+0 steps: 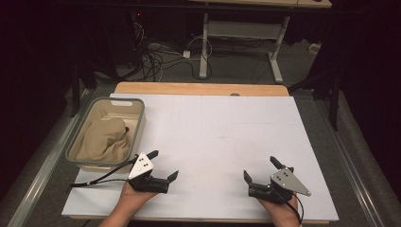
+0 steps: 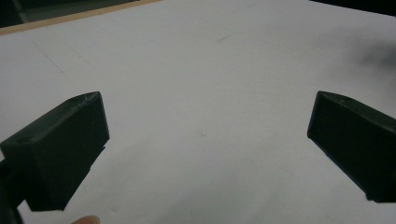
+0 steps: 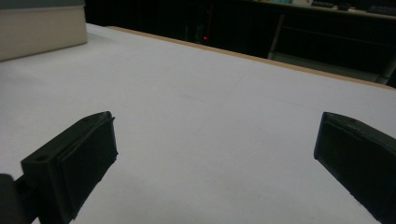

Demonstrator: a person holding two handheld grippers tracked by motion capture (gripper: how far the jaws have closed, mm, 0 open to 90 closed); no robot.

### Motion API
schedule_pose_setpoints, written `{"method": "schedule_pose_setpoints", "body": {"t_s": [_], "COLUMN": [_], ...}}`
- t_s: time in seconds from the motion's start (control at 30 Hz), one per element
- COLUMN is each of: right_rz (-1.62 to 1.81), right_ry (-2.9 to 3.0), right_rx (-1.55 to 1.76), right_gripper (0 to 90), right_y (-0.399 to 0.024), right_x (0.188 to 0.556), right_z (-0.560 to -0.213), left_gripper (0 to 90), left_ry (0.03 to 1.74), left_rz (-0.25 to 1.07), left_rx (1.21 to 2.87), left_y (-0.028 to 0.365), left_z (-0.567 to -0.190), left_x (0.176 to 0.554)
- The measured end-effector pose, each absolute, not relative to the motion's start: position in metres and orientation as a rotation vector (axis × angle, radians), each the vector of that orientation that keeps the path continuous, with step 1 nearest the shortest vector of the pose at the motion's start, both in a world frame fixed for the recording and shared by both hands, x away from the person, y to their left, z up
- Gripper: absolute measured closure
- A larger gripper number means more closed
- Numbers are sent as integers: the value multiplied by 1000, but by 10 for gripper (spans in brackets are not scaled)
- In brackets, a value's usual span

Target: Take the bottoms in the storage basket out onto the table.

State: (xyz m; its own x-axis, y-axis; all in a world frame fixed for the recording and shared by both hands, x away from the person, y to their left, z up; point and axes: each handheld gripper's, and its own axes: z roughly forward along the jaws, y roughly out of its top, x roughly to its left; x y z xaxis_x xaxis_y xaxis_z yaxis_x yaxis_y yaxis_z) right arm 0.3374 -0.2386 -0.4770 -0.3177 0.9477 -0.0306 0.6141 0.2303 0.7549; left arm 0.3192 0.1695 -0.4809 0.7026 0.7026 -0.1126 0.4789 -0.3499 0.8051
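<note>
The beige cloth (image 1: 105,138) lies bunched in the grey-rimmed bin (image 1: 138,124), which sits on the white table (image 1: 222,137) just ahead of and to the outer side of the left claw (image 1: 163,165). That claw's far jaw tip points toward the bin's near corner and stands close to it without touching, and the cloth itself lies a little farther off, apart from both jaws. The left claw rests low over the table at its near edge, held in the person's left hand (image 1: 132,196), its 2 jaws spread wide with nothing between them; in the left gripper view (image 2: 205,135) bare white table shows through the gap. The right claw (image 1: 262,170), held in the right hand (image 1: 283,208), sits well apart from the bin, across the table's near edge, with the left claw between it and the cloth. Its 2 jaws also stand wide and hold nothing. In the right gripper view (image 3: 215,144) the bin's pale wall (image 3: 42,30) appears far off beyond its left-hand jaw, across open table.
</note>
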Motion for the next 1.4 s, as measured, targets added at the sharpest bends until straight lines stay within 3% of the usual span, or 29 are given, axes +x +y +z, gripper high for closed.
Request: {"method": "schedule_pose_setpoints", "body": {"t_s": [0.1,0.2,1.4], "right_rz": [1152,1296,1308], "right_ry": [1894,1792,1756], "right_rx": [1217,1095,1020], "right_gripper": [2,2,2], "right_y": [-237,-241,-241], "right_x": [308,282,269], "right_z": [-468,-466,-472], "left_gripper": [0,0,0], "left_ry": [816,808,799], "left_rz": [401,452,373], "left_rx": [1847,1816,1834], "left_y": [170,171,177], "left_z": [-474,-476,-470], "left_x": [314,309,308]}}
